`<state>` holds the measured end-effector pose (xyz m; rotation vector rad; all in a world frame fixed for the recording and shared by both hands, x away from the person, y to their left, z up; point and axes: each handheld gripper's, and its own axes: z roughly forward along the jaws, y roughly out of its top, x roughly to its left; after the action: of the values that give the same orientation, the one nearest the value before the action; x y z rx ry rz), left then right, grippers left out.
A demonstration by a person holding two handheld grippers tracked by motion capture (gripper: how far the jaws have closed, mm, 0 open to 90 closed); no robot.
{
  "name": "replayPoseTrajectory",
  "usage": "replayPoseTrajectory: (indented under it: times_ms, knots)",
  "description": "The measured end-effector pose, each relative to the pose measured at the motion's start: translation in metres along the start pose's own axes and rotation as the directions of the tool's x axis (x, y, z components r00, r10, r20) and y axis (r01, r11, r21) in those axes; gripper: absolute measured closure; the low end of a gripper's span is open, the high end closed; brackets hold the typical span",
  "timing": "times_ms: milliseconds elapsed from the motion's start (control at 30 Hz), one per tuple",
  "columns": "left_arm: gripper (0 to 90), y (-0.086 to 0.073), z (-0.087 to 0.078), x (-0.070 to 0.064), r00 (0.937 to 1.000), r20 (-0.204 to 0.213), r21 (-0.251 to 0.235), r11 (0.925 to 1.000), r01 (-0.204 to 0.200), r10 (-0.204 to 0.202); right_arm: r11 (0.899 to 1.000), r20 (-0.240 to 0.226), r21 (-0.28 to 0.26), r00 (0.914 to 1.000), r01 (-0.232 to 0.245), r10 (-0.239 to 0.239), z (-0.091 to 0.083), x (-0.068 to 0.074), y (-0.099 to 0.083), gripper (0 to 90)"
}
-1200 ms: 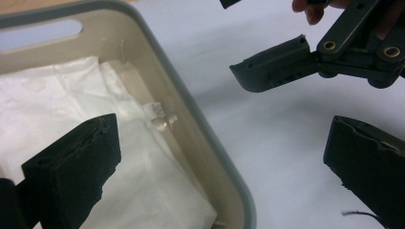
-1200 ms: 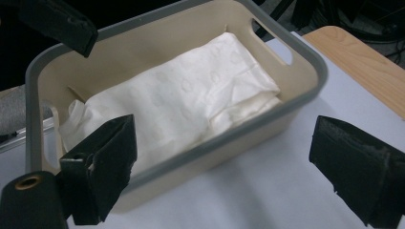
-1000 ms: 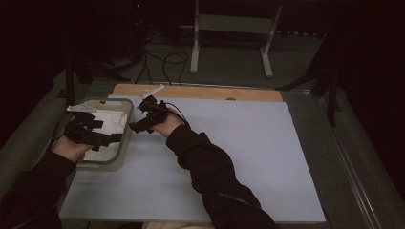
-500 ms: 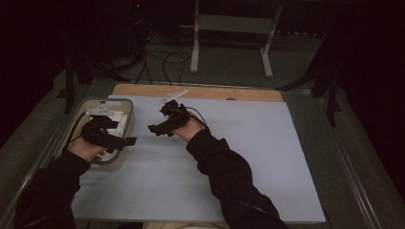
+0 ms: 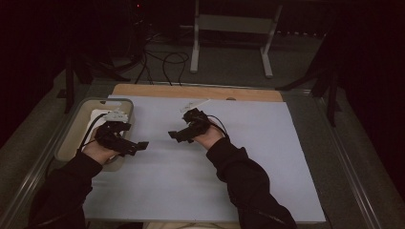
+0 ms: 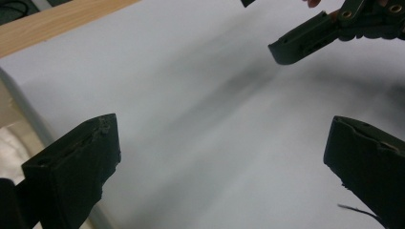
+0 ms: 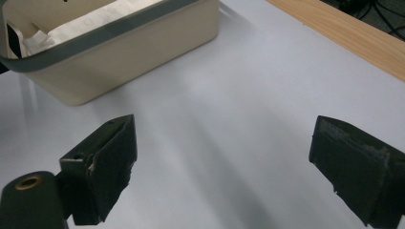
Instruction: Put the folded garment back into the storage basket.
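A beige bin (image 5: 111, 100) with a grey rim stands at the mat's left edge, holding something white and crumpled (image 5: 102, 116). My left gripper (image 5: 138, 145) hovers just right of the bin, over the pale mat (image 5: 267, 157), its jaws pointing right. In the left gripper view it (image 6: 219, 162) is open and holds nothing, and the right gripper's jaw (image 6: 310, 40) shows at top right. My right gripper (image 5: 174, 135) points left toward it, near the mat's middle. It (image 7: 224, 167) is also open and holds nothing, facing the bin (image 7: 110, 31) and its white contents (image 7: 90, 21).
A wooden strip (image 5: 200, 91) runs along the mat's far edge. Beyond the table, a metal stand (image 5: 229, 43) and loose cables (image 5: 162, 62) sit on the dark floor. A metal frame (image 5: 353, 181) borders the table's right side.
Both hands have drawn back from the bin. The left gripper came out from over the bin onto the mat, and the right gripper moved right and nearer.
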<state>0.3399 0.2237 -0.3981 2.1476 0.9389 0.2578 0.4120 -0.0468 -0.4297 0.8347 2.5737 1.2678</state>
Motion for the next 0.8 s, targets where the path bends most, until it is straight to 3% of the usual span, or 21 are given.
replayPoseTrajectory:
  times_ms: [567, 733, 800]
  knots:
    - [0.0, -0.006, 0.020, -0.019, 0.9969, 0.061, 0.000, 0.9988, -0.049, 0.049, 1.000, 0.015, -0.016, 0.9998, -0.011, 0.012, -0.037, -0.012, -0.049, 9.2]
    - [0.0, -0.010, 0.028, -0.026, 0.9941, 0.084, 0.008, 0.9975, -0.070, 0.069, 1.000, 0.022, -0.007, 0.9997, -0.010, 0.010, -0.049, -0.018, -0.071, 9.2]
    - [0.0, -0.011, 0.032, -0.028, 0.9927, 0.092, 0.013, 0.9968, -0.079, 0.077, 1.000, 0.020, -0.010, 0.9994, -0.029, 0.029, -0.055, -0.021, -0.079, 9.2]
